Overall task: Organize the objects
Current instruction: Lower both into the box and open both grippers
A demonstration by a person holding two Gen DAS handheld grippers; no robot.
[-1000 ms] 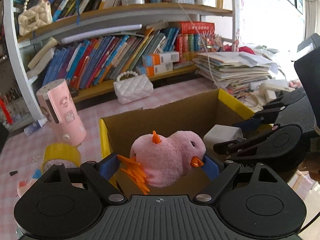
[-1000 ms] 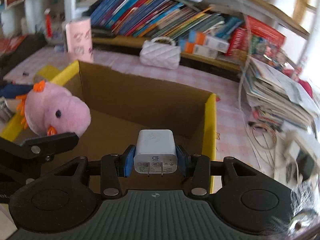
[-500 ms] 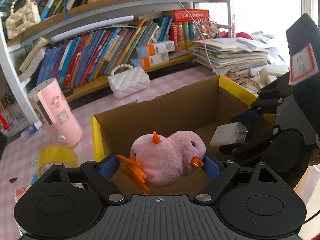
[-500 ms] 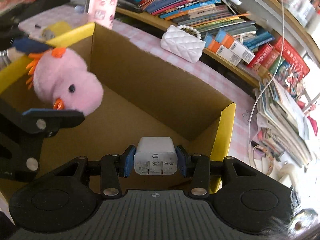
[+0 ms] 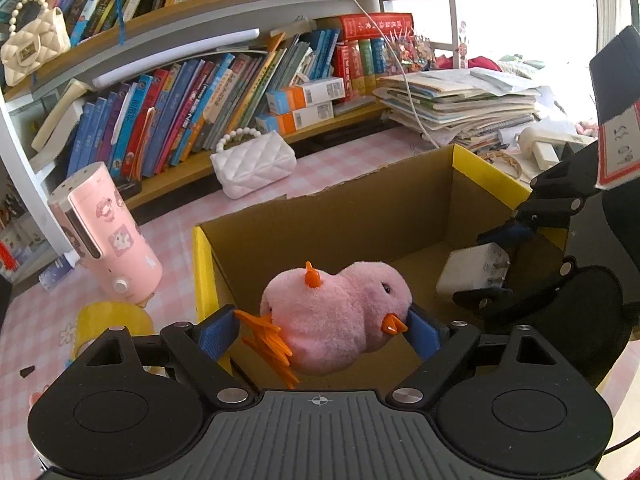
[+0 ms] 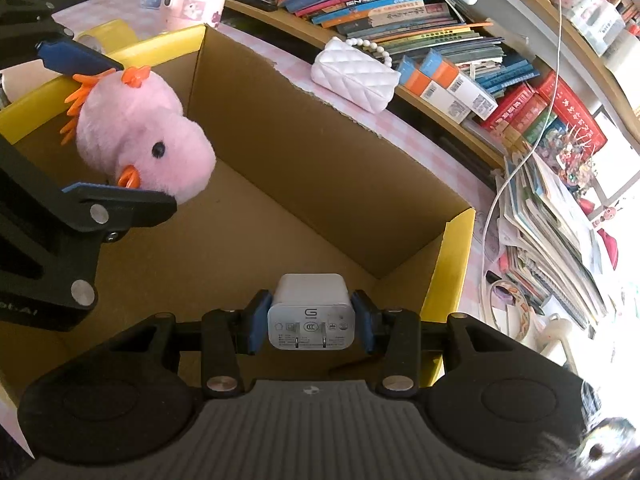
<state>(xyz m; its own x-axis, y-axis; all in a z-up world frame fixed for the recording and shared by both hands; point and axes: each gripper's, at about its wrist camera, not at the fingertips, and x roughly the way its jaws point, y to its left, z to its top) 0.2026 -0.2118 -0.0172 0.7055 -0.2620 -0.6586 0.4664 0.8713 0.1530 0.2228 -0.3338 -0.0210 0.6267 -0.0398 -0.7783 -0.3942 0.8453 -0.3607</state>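
My left gripper (image 5: 320,330) is shut on a pink plush chick (image 5: 336,316) with orange feet and beak, held over the near-left part of an open cardboard box (image 5: 360,216) with yellow flaps. My right gripper (image 6: 310,316) is shut on a white plug charger (image 6: 310,314), prongs toward the camera, above the box's near-right corner. In the left wrist view the charger (image 5: 472,274) and right gripper (image 5: 504,264) hang at the box's right side. In the right wrist view the chick (image 6: 140,128) and left gripper (image 6: 96,128) sit at the left. The box floor (image 6: 248,248) is bare.
Behind the box on the pink checked tabletop (image 5: 340,172) lie a white quilted purse (image 5: 252,164) and a pink bottle (image 5: 104,240). A yellow tape roll (image 5: 108,320) sits left of the box. Bookshelves (image 5: 200,92) line the back; stacked papers (image 5: 460,104) and cables crowd the right.
My right gripper has rolled and tipped down over the box, so the charger now hangs lower inside its right side. The left gripper has barely moved, still holding the chick.
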